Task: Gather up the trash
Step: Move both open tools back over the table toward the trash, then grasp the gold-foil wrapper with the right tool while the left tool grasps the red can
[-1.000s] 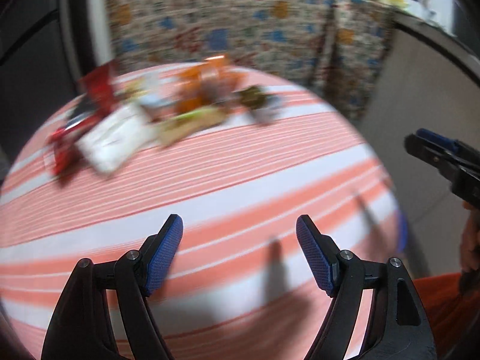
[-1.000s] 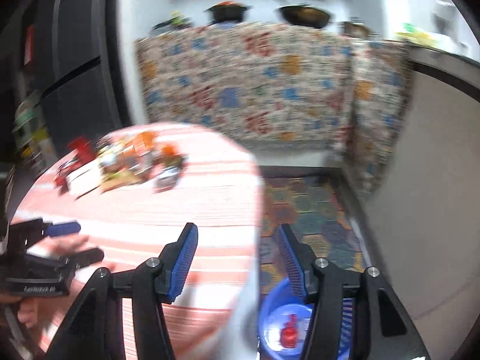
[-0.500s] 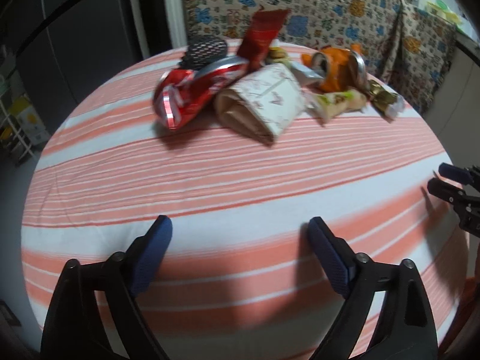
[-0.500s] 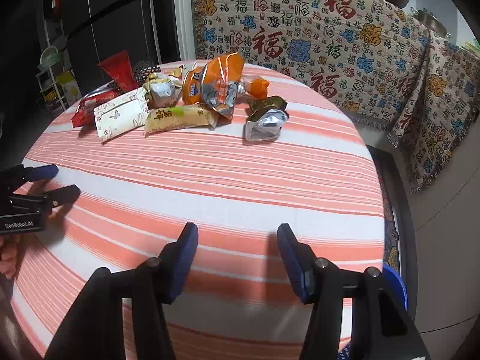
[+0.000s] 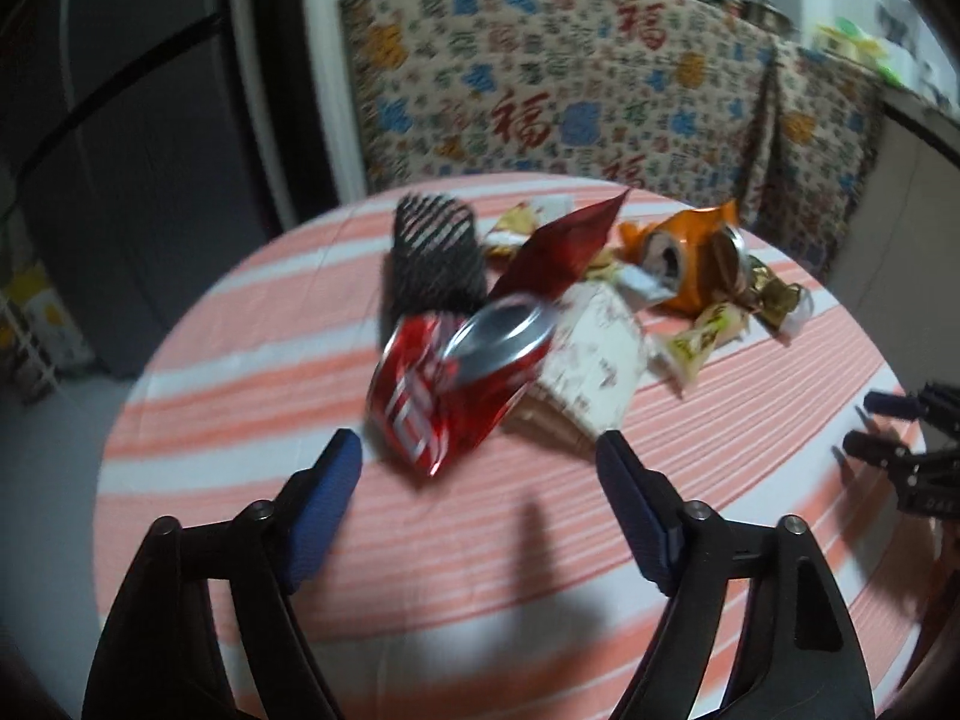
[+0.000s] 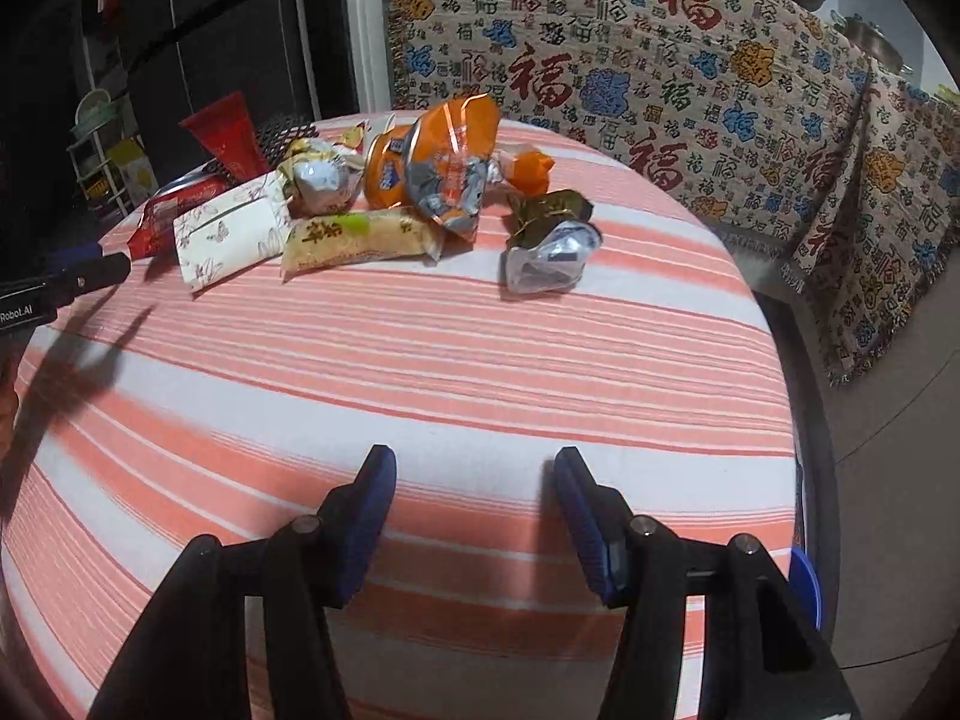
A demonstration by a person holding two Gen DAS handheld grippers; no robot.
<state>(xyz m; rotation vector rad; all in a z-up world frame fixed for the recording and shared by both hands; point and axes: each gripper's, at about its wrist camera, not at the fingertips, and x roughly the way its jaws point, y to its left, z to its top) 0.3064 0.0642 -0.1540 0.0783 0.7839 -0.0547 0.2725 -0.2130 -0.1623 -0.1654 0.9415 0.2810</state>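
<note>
A pile of trash lies on the far part of a round table with an orange-and-white striped cloth [image 6: 420,372]. In the left wrist view a crushed red can [image 5: 456,378] lies nearest, just beyond my open, empty left gripper [image 5: 480,492]. Behind it are a white printed carton [image 5: 594,360], a dark red wrapper [image 5: 564,246], a black mesh sleeve [image 5: 435,252] and an orange wrapper [image 5: 690,252]. In the right wrist view my open, empty right gripper [image 6: 474,504] hovers over the near table edge, far from the orange wrapper [image 6: 444,168], a yellow snack pack [image 6: 360,237] and a silver wrapper [image 6: 549,258].
A blue bin [image 6: 804,582] shows below the table's right edge. A sofa with a patterned throw [image 6: 660,78] stands behind the table. A dark fridge [image 5: 120,150] and a small rack [image 6: 102,138] are on the left. The right gripper also shows in the left wrist view [image 5: 882,426].
My left gripper has moved forward toward the pile, so the red can now lies just beyond its fingertips. My right gripper has turned from the bin to the table. Both stayed open.
</note>
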